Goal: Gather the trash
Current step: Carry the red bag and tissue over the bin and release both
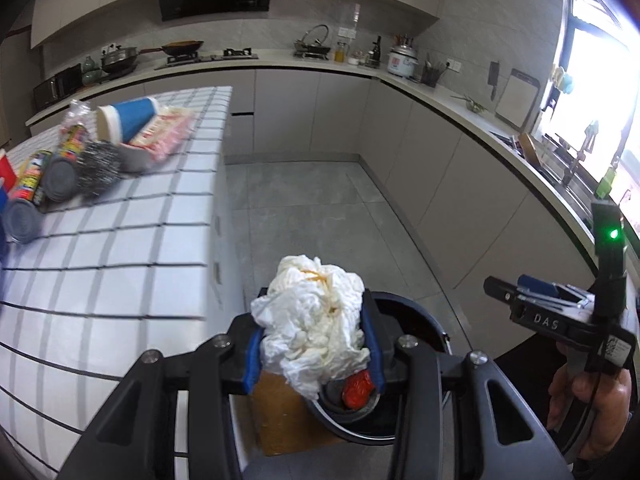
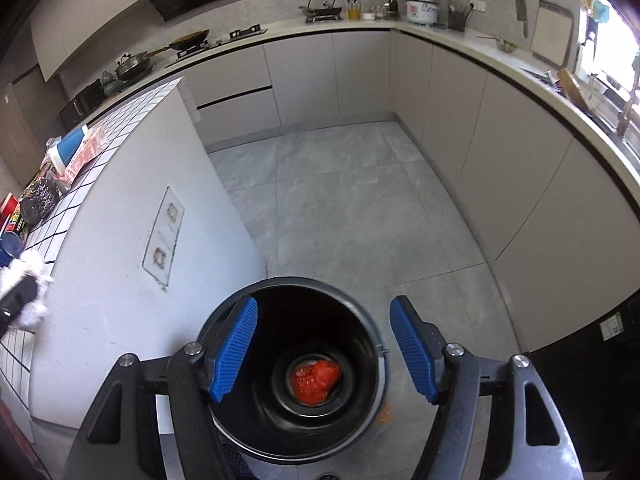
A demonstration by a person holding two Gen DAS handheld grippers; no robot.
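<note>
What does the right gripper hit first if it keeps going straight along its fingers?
Likely nothing until inside the black bin: the open right gripper points into its mouth, toward the red bag at the bottom. Depth is unclear.

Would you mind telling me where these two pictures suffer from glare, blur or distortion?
Left wrist view: the window is blown out white, the tiled counter smears with motion blur near the frame's left edge, and fisheye bends its grid lines. Right wrist view: the window glares less, cabinets curve, and the bin interior stays dark.
</note>
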